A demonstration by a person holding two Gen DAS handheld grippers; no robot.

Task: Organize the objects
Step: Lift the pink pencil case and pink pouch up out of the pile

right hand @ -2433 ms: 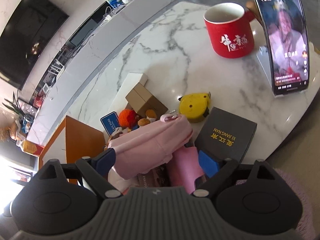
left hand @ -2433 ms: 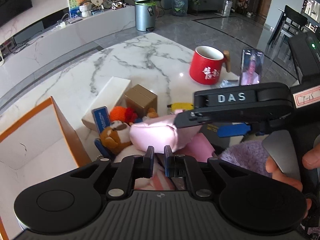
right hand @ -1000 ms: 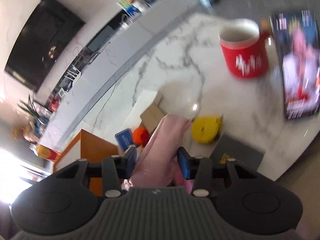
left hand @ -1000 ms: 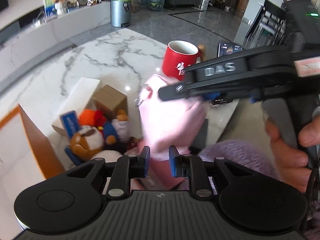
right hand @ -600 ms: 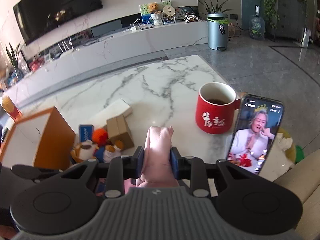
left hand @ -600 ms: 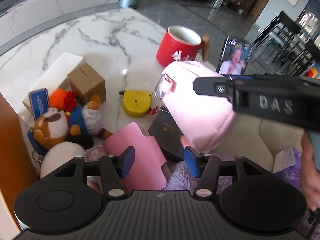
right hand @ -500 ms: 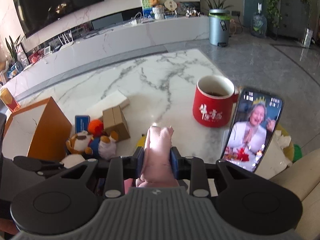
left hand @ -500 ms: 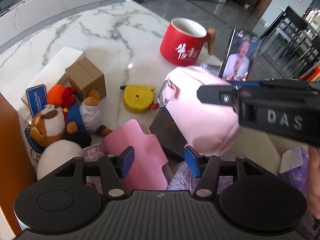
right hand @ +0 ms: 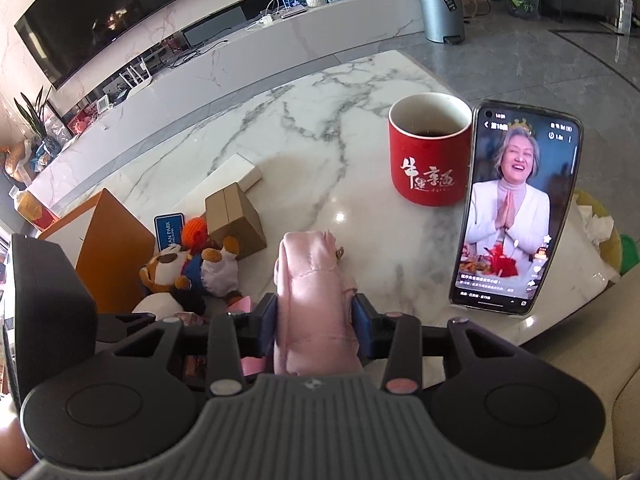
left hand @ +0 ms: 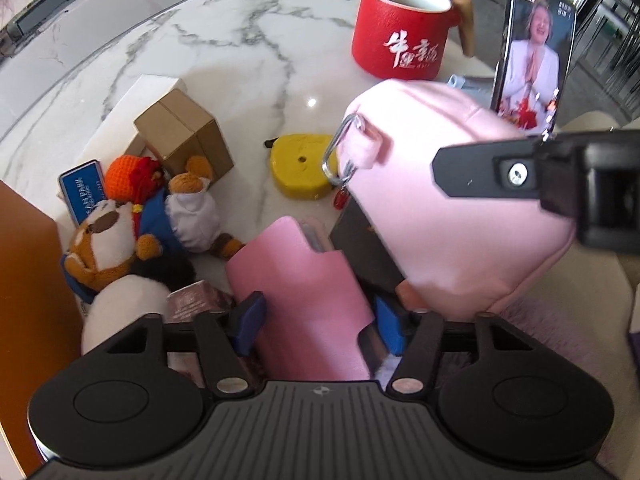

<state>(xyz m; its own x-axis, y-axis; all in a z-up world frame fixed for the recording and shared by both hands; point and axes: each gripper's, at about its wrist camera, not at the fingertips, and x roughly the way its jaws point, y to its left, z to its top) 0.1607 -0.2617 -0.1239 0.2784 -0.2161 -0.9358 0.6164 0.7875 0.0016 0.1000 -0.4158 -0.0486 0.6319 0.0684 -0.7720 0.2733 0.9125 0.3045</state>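
My right gripper [right hand: 315,318] is shut on a soft pink pouch [right hand: 312,280] with a metal clip, held above the table's near edge; its jaws are opening, the pads still against the pouch sides. In the left wrist view the pouch [left hand: 440,216] hangs at the right under the right gripper's black finger [left hand: 500,168]. My left gripper [left hand: 320,322] stands open and points steeply down, with a flat pink case [left hand: 304,280] lying between its blue pads [left hand: 250,318], not squeezed.
On the marble table [left hand: 240,60] stand a red mug [left hand: 402,36] and a propped phone [left hand: 532,52]. A yellow tape measure [left hand: 300,172], a cardboard box [left hand: 184,136], plush toys [left hand: 120,232], a black box [left hand: 356,236] and an orange box [left hand: 24,280] crowd the near side.
My left gripper opened, let go of the pouch and sank over the pink case. The right gripper carried the pouch up and to the right, turning to face the mug and phone.
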